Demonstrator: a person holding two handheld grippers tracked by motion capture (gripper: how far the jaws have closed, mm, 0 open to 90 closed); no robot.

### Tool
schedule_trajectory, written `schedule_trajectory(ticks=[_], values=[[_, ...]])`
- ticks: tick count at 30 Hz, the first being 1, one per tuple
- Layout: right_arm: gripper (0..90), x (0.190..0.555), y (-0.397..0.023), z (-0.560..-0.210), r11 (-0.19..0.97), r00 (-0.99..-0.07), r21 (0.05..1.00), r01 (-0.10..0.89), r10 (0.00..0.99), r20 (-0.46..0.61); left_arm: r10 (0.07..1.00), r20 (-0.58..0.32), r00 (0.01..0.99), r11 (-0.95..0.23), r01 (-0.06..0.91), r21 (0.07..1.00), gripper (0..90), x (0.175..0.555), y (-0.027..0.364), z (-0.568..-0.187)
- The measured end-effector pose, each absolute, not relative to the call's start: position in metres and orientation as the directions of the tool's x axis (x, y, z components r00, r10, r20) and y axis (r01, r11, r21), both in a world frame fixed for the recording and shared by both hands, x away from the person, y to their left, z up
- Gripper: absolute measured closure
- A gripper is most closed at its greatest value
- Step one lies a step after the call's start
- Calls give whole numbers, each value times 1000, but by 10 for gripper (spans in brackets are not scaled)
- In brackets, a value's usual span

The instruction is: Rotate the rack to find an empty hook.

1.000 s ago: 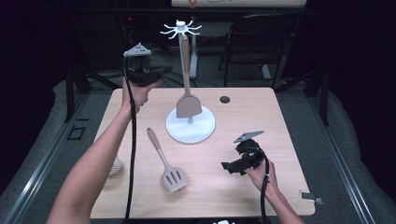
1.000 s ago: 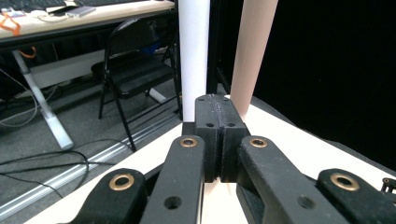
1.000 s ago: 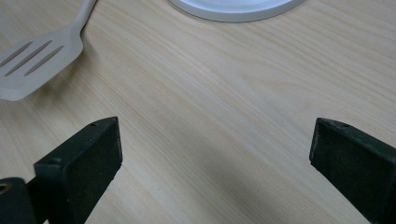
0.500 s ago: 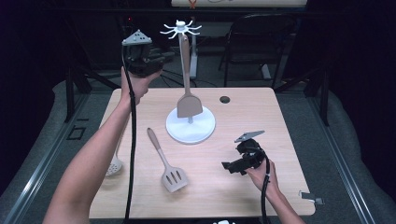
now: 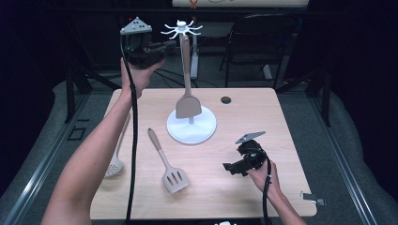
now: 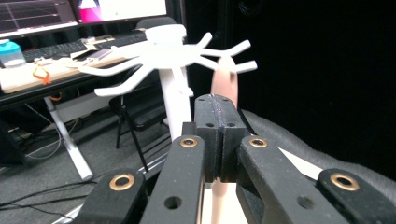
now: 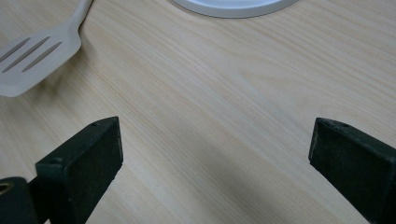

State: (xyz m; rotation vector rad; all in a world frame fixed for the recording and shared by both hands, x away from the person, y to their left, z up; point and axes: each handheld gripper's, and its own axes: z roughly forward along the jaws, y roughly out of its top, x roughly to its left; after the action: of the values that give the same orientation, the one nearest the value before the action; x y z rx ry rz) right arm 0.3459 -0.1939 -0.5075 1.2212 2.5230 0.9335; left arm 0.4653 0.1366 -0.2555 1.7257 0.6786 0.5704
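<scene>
A white rack [image 5: 181, 29] with hook arms on top stands on a round white base [image 5: 191, 129] mid-table. A solid tan spatula [image 5: 188, 105] hangs from it, blade down near the base. My left gripper [image 5: 164, 48] is raised just left of the rack's top, jaws shut with nothing between them. In the left gripper view the closed pads [image 6: 217, 105] sit in front of the spatula's handle [image 6: 224, 79] and below the hook arms [image 6: 168, 46]. My right gripper [image 5: 230, 168] rests low at the front right, open over bare wood [image 7: 215, 154].
A slotted spatula [image 5: 172, 177] lies on the table in front of the base, its blade also in the right gripper view [image 7: 32, 56]. A perforated spoon [image 5: 114, 166] lies at the left edge under my forearm. A dark round hole [image 5: 225, 100] is at the back right. A chair [image 5: 256, 42] stands behind.
My left hand has lifted its shut gripper from beside the spatula's handle up to the level of the rack's top. The right gripper has stayed put.
</scene>
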Motion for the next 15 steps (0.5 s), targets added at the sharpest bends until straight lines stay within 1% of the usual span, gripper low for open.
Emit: schedule_trajectory(ticks=[15], values=[[29,345,-195,-507,459,-640,611,645,761,103,733,14,680,-165,157,974,900,474,139,-254]])
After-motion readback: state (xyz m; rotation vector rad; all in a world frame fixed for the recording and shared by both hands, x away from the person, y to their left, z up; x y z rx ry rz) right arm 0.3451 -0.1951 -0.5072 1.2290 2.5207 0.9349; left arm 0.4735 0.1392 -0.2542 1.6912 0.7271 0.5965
